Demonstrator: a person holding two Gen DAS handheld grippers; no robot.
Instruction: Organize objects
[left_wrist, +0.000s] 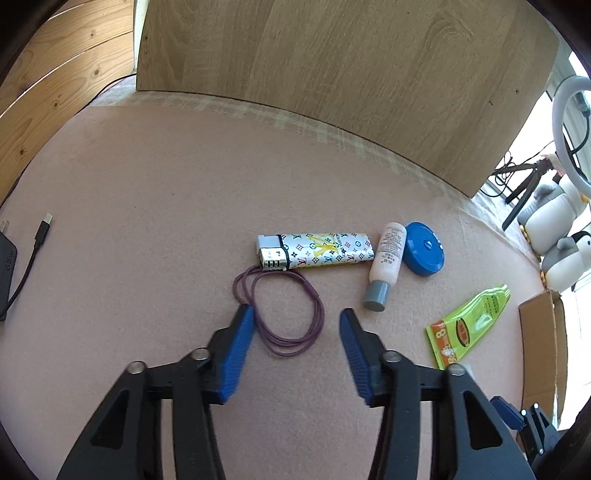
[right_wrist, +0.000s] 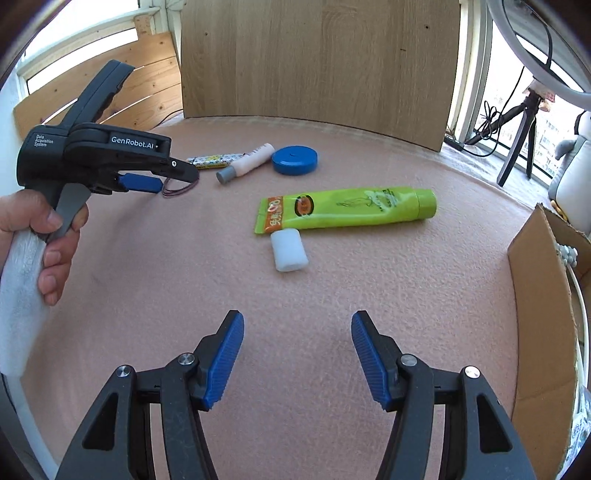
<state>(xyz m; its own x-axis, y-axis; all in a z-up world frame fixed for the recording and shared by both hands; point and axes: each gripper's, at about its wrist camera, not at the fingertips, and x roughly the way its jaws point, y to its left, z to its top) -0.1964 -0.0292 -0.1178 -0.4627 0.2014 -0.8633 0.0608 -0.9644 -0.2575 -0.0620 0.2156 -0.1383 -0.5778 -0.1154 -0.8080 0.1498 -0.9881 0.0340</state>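
Note:
In the left wrist view my left gripper (left_wrist: 297, 314) is open over a purple cord loop (left_wrist: 284, 314) on the pink table cover; its left finger touches the loop. Beyond lie a patterned lighter (left_wrist: 317, 250), a small pink bottle with a grey cap (left_wrist: 386, 264) and a blue round tape measure (left_wrist: 423, 253). A green tube (left_wrist: 467, 325) lies to the right. In the right wrist view my right gripper (right_wrist: 297, 325) is open and empty, short of the green tube (right_wrist: 347, 208) and a white block (right_wrist: 289, 249). The left gripper's fingers (right_wrist: 142, 182) show at the left, by the cord (right_wrist: 181, 190).
A wooden board (left_wrist: 351, 74) stands at the table's back edge. A cardboard box (right_wrist: 539, 314) is at the right edge. A black charger and USB cable (left_wrist: 26, 258) lie at the far left. Plush penguins (left_wrist: 557, 229) and a ring light tripod (right_wrist: 521, 129) stand beyond the right side.

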